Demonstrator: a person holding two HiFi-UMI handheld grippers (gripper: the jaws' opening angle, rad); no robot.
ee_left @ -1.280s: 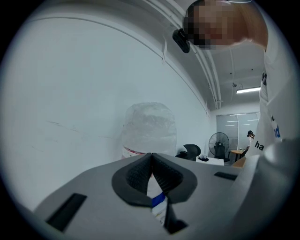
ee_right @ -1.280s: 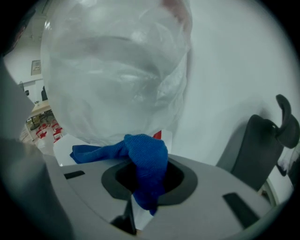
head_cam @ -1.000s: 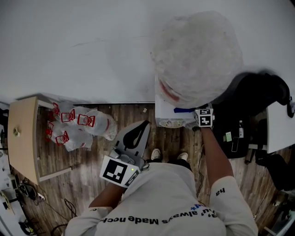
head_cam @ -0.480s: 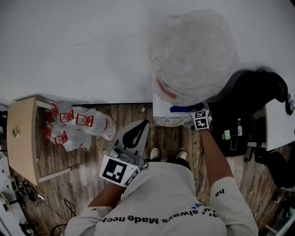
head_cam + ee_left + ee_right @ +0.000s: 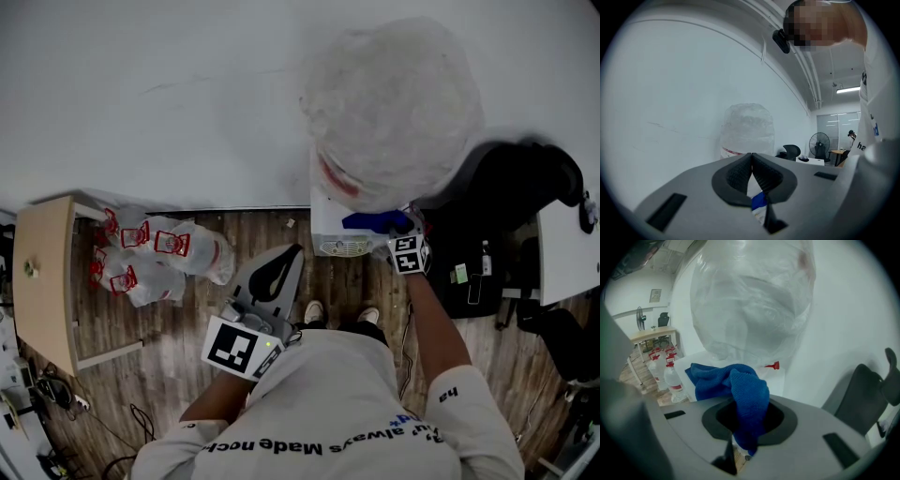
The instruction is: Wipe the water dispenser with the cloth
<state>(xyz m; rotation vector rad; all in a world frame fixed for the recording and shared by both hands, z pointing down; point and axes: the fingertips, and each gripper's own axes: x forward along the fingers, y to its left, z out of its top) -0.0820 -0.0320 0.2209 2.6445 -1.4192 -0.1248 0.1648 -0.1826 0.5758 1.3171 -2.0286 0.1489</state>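
Observation:
The white water dispenser (image 5: 330, 228) stands against the wall, topped by a big bottle wrapped in clear plastic (image 5: 389, 108). My right gripper (image 5: 399, 230) is at the dispenser's front right top edge, shut on a bunched blue cloth (image 5: 373, 221) that lies on the white top. In the right gripper view the cloth (image 5: 740, 385) hangs out between the jaws of that gripper (image 5: 743, 420), with the dispenser (image 5: 776, 378) and bottle (image 5: 750, 301) just behind. My left gripper (image 5: 279, 268) is held low over the floor, left of the dispenser, shut and holding nothing (image 5: 751, 161).
Several small water bottles in plastic wrap (image 5: 155, 255) lie on the wooden floor at the left, beside a light wooden table (image 5: 45, 281). A black office chair (image 5: 511, 187) and a white desk (image 5: 567, 258) stand right of the dispenser. A standing fan (image 5: 819, 143) is farther off.
My right gripper has drawn back slightly toward the person along the dispenser's top, and more of the blue cloth shows. The left gripper has stayed put.

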